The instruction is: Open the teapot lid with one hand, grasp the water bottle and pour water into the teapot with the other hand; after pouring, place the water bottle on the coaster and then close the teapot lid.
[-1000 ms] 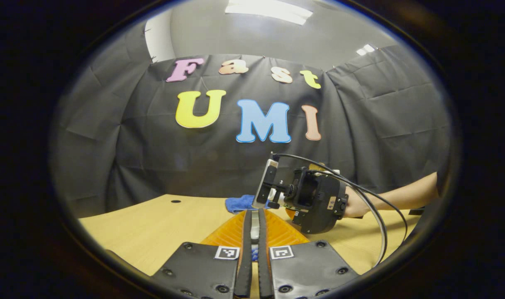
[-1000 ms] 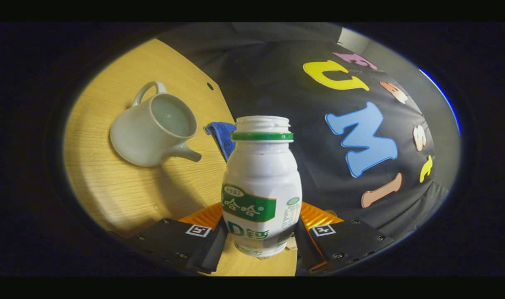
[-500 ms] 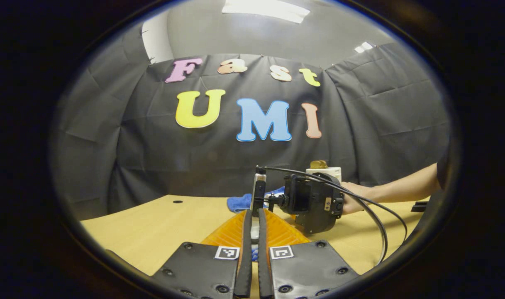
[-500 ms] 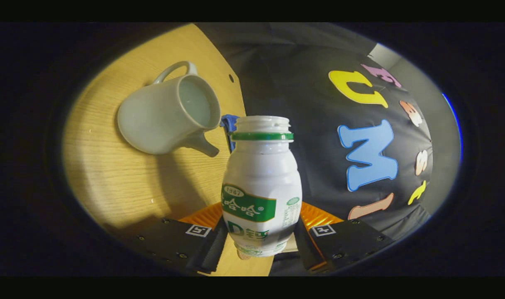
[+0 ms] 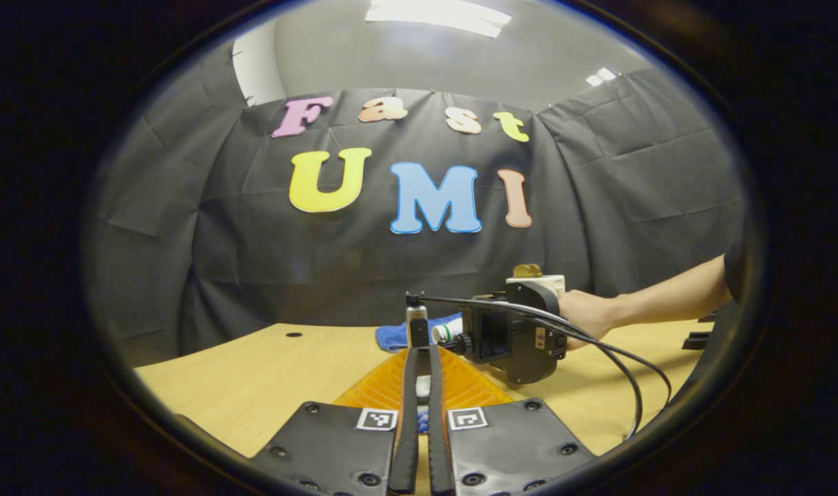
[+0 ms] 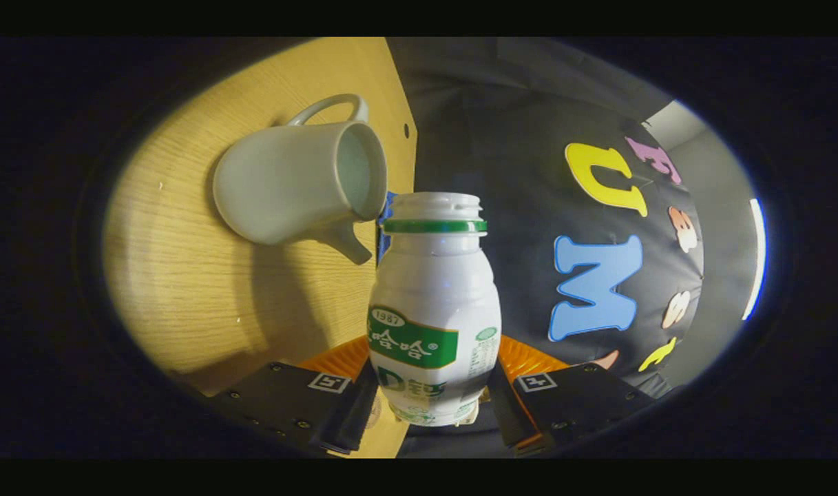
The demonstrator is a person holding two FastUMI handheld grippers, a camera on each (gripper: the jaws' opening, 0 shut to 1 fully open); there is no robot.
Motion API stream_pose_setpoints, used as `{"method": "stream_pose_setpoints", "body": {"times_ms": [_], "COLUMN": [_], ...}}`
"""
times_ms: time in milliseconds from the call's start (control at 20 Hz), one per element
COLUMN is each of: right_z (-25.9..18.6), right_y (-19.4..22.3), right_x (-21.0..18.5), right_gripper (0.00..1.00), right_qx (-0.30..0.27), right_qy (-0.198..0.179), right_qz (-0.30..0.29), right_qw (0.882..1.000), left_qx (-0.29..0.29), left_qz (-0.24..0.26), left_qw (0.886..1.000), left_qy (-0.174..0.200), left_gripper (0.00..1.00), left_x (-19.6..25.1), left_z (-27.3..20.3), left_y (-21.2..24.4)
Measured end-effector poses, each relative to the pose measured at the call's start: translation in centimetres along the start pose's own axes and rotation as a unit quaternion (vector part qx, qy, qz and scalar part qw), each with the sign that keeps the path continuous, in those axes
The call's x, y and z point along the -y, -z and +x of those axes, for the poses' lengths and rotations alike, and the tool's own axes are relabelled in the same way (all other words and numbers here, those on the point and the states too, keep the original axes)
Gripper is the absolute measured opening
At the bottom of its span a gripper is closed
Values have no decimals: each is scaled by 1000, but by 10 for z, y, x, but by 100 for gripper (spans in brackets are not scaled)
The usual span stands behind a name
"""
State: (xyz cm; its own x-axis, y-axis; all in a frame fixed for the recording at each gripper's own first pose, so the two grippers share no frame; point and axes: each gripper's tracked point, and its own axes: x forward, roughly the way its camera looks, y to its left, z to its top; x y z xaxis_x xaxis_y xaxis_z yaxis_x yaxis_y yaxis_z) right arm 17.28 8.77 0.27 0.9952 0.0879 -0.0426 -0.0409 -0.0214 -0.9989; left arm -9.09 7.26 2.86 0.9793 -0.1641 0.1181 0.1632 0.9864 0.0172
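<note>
Bottle (image 6: 434, 303) sits pinched between your right gripper's (image 6: 432, 406) fingers, neck open and level with the lidless teapot (image 6: 301, 180) on the surface (image 6: 184, 289). Your left gripper's (image 5: 419, 427) fingers are nearly pressed together on something small, can't tell what.
</note>
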Motion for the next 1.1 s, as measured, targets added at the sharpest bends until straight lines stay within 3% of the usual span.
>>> {"method": "stream_pose_setpoints", "body": {"times_ms": [650, 1100], "right_z": [0, 1], "right_y": [-6, -8], "right_x": [9, 11], "right_gripper": [73, 73], "right_qx": [16, 20], "right_qy": [40, 49], "right_qz": [-74, -92], "right_qw": [996, 994], "left_qx": [-2, -4], "left_qz": [6, 9], "left_qw": [1000, 1000], "left_qy": [4, 4], "left_gripper": [13, 13], "left_x": [1, 1], "left_z": [-1, -1], "left_y": [-1, 1]}}
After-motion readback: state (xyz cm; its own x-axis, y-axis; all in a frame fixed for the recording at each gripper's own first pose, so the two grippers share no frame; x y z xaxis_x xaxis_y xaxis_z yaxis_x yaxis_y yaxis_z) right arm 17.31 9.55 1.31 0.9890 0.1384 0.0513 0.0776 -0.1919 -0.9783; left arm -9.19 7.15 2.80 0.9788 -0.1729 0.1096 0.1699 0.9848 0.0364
